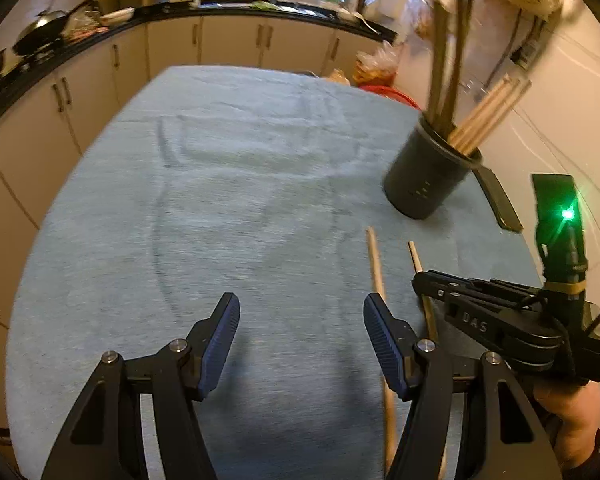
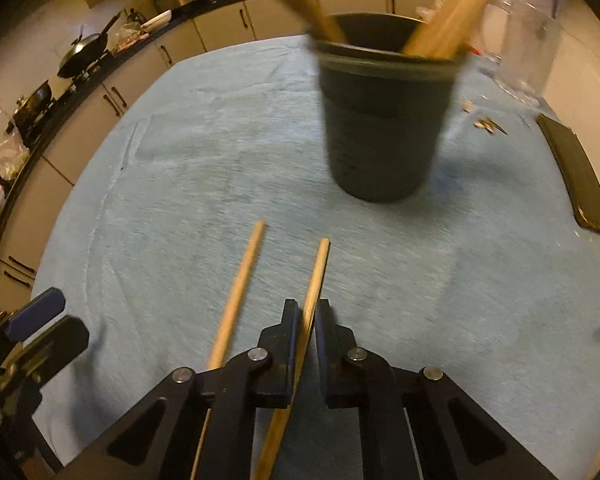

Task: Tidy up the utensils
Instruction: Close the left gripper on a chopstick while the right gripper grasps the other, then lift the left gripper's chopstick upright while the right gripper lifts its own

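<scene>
A dark round utensil holder (image 1: 426,176) (image 2: 384,120) stands on the blue tablecloth with several wooden chopsticks (image 1: 488,116) (image 2: 452,20) upright in it. Two loose wooden chopsticks lie on the cloth. My right gripper (image 2: 307,312) (image 1: 420,280) is shut on one chopstick (image 2: 314,280) (image 1: 418,270). The other chopstick (image 2: 240,284) (image 1: 376,268) lies just left of it, next to the right finger of my left gripper. My left gripper (image 1: 300,308) is open and empty, low over the cloth, left of the right gripper.
A black flat phone-like object (image 2: 580,176) (image 1: 500,200) lies at the table's right edge. A clear glass jug (image 2: 528,48) and small scraps (image 2: 490,124) sit behind the holder. Kitchen counters with pans (image 1: 40,32) run beyond the table (image 1: 220,160).
</scene>
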`<state>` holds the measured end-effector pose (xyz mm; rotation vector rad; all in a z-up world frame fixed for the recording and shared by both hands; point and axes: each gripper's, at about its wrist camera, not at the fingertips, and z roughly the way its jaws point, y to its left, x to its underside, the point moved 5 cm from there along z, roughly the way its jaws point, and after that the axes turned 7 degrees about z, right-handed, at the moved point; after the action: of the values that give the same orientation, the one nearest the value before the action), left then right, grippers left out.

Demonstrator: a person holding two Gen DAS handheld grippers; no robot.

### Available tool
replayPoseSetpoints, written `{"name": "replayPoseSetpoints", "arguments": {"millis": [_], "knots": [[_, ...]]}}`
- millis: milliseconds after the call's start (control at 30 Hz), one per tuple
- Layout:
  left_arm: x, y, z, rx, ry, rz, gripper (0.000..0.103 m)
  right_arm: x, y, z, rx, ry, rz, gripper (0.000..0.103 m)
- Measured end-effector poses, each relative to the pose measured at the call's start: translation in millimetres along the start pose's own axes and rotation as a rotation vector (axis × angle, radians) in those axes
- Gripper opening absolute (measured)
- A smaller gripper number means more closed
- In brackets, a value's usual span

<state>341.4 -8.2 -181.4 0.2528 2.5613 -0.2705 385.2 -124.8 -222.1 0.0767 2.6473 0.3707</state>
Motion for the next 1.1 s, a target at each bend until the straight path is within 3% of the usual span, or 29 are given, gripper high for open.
{"name": "replayPoseSetpoints", "arguments": {"millis": [100,200,300,500,633,700,833,900,1000,1100], "knots": [[-6.9,-16.3,17.2,0.074,0.047,0.008,0.065,6.1,-21.4,-6.0,0.001,-0.003,0.024,0.01],[-16.8,-30.6,33.5,0.078,0.072,0.044,0.065,10.1,-36.7,-9.7,-0.006,-0.005,0.043,0.01],[-27.4,-46.6,53.6,0.08,0.107,0.081,0.051,9.4,-46.5,-12.8,-0.017,-0.011,0.054,0.01],[-36.0,-59.2,86.8,0.015,0.201,0.112,0.018,7.3,-53.3,-16.6,-0.05,-0.015,0.065,0.011],[-42.0,-66.8,93.6,-0.031,0.188,0.162,0.016,9.4,-55.5,-16.7,-0.066,-0.016,0.069,0.011],[-44.8,-68.0,96.6,-0.069,0.183,0.195,0.007,8.8,-55.6,-15.8,-0.069,-0.005,0.064,0.011],[-48.8,-57.2,96.9,0.006,0.196,0.142,0.006,-0.9,-53.1,-11.7,-0.067,0.032,0.032,0.012],[-50.2,-47.8,88.6,0.006,0.175,0.109,0.006,-4.2,-49.3,-10.0,-0.057,0.05,0.005,0.012],[-57.9,-39.5,49.1,0.051,0.058,0.062,0.006,-7.7,-45.7,-9.8,-0.041,0.042,-0.012,0.009],[-62.3,-36.3,9.1,0.03,-0.041,0.062,0.006,-7.3,-45.2,-24.7,-0.08,-0.01,0.014,0.008]]}}
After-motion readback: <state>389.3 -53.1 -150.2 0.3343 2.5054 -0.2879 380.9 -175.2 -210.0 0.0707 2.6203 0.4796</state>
